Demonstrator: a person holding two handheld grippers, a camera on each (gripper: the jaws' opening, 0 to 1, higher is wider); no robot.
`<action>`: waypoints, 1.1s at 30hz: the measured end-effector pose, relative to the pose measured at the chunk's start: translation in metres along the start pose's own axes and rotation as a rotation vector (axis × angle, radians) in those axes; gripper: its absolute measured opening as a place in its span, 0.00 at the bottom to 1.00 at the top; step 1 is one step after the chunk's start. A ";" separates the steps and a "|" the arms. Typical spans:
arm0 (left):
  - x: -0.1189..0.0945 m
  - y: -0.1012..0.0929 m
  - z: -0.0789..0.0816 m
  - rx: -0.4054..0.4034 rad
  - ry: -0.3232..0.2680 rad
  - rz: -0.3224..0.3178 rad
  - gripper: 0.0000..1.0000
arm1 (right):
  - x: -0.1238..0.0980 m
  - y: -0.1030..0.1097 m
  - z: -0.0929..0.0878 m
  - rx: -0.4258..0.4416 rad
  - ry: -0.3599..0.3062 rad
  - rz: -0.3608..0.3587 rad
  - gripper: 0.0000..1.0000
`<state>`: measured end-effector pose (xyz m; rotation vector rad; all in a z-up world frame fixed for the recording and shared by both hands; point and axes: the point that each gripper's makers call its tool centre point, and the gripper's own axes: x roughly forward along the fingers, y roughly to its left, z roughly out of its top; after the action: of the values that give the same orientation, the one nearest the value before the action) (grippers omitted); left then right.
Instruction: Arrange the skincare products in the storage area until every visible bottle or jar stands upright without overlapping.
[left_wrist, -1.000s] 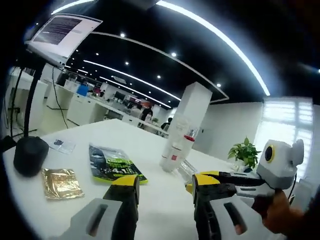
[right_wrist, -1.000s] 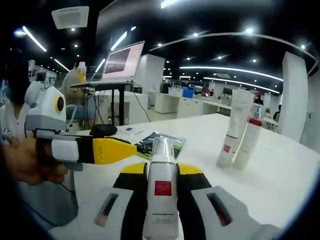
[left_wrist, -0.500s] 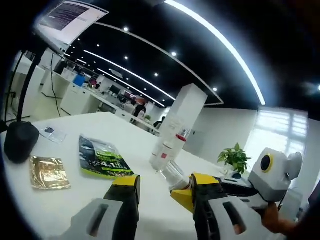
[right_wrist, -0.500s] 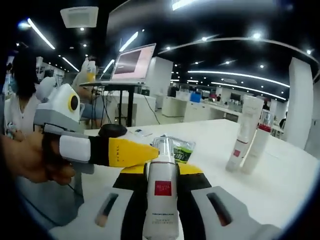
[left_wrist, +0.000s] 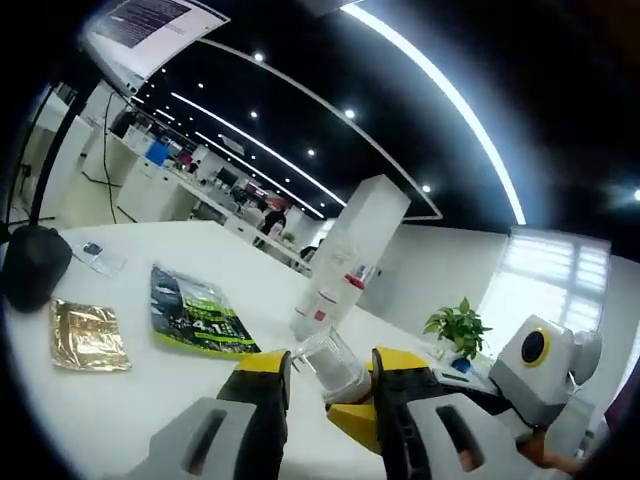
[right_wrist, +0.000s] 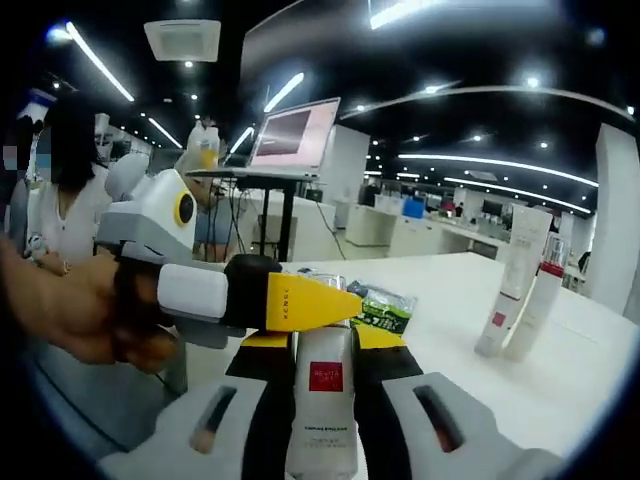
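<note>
A: Since a second ago the left gripper (right_wrist: 300, 300) has moved in; its jaws sit open around the cap of the bottle (right_wrist: 322, 395).
B: The right gripper (right_wrist: 322, 400) is clamped on it, above the bench (right_wrist: 560, 380). Handover likely. Two bottles (right_wrist: 520, 290) stand upright far right.
</note>
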<state>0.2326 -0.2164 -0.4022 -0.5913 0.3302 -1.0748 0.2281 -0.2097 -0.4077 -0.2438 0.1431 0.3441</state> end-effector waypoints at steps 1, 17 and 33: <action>0.000 -0.001 -0.001 -0.011 0.003 -0.004 0.34 | 0.000 0.002 0.001 -0.013 -0.006 0.008 0.20; 0.001 -0.004 0.000 -0.017 -0.005 -0.028 0.31 | -0.002 0.001 0.000 -0.035 -0.008 0.002 0.20; 0.008 -0.047 0.006 0.203 -0.008 -0.153 0.20 | -0.012 -0.018 -0.004 0.007 0.031 -0.082 0.20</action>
<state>0.2060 -0.2382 -0.3687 -0.4440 0.1675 -1.2356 0.2231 -0.2307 -0.4059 -0.2475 0.1646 0.2585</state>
